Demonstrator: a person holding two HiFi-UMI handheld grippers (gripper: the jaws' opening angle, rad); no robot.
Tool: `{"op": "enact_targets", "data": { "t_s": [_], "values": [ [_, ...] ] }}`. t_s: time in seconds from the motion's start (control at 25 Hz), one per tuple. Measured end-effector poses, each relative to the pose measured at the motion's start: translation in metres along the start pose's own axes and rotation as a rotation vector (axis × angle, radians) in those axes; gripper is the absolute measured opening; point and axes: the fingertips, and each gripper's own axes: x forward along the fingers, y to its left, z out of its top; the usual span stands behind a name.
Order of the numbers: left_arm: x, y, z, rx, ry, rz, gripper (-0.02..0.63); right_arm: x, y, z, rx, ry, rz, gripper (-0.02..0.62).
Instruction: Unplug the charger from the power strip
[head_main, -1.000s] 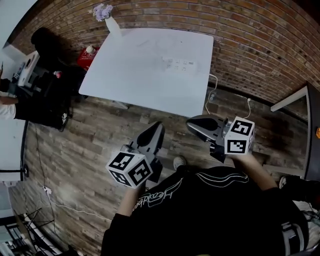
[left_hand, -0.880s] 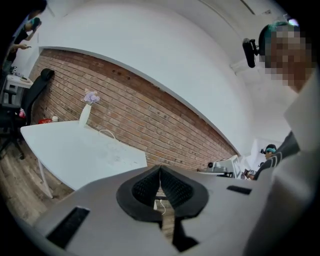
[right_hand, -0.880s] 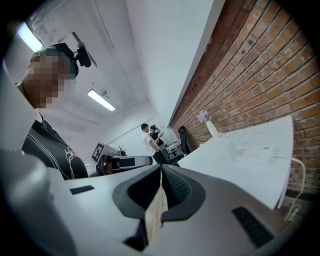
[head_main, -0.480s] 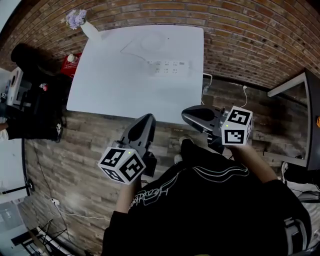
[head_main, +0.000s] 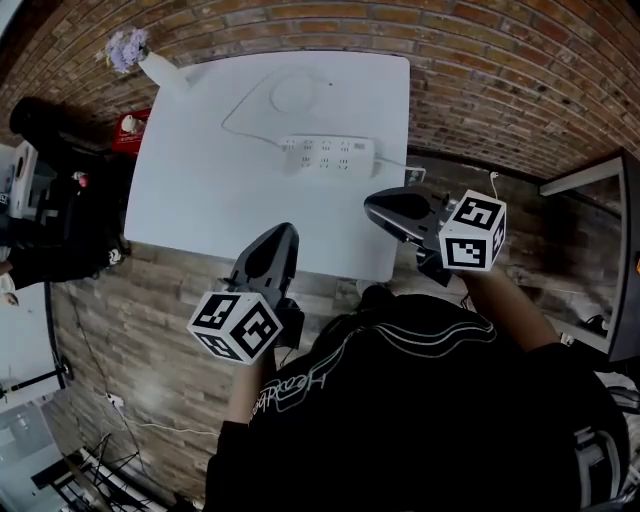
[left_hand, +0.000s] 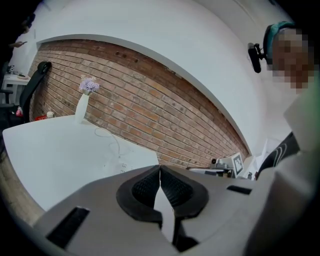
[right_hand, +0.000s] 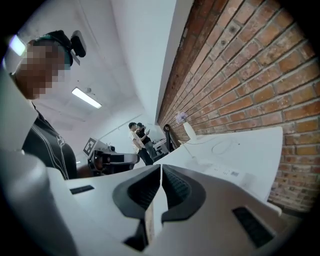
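A white power strip (head_main: 325, 157) lies on the white table (head_main: 200, 190), toward its far right. A thin white cable (head_main: 245, 105) loops from its left end round a pale disc (head_main: 293, 92); which part is the charger I cannot tell. My left gripper (head_main: 283, 233) hangs over the table's near edge, shut and empty. My right gripper (head_main: 373, 204) hovers just off the table's right side, near the strip, also shut and empty. The strip (left_hand: 121, 166) shows faintly past the left gripper (left_hand: 160, 167), and again as strip (right_hand: 227, 172) beyond the right gripper (right_hand: 161, 167).
A white vase with purple flowers (head_main: 135, 52) stands at the table's far left corner against the brick wall (head_main: 500, 90). A dark chair and gear (head_main: 60, 200) sit left of the table. Another table's edge (head_main: 590, 170) is at the right. Two people (right_hand: 140, 140) stand far off.
The table has come nearer and lower in the head view. Both grippers moved forward from over the floor to the table's near edge and right side. Both stayed shut.
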Motion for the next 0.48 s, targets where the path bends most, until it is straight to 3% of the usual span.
{"op": "enact_targets", "data": {
  "t_s": [0.24,0.48],
  "values": [
    [0.015,0.021,-0.001,-0.024,-0.022,0.040,0.005,0.011,-0.043,0.002,-0.158,0.072,-0.079,0.000],
    [0.025,0.042,-0.004,-0.057,-0.007,0.059,0.005,0.039,-0.077,-0.015,-0.229,0.133,-0.124,0.000]
  ]
}}
